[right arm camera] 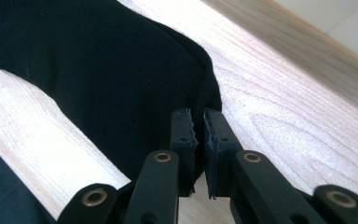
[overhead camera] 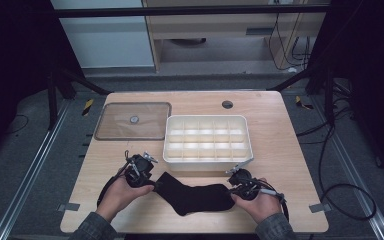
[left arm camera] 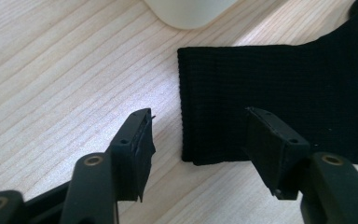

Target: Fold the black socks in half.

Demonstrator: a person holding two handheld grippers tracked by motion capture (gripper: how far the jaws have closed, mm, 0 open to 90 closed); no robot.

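Sock [overhead camera: 196, 197]: one; lid [overhead camera: 133, 121]: one; divided box [overhead camera: 208, 140]: one, perhaps fifteen cells.

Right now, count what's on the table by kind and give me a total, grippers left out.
Sock: 1
Divided bin: 1
Clear lid: 1
Total: 3

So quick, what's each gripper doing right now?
Left gripper: open, one jaw on each side of the black sock's cuff edge, not pinching.
Right gripper: closed on the sock's toe end.
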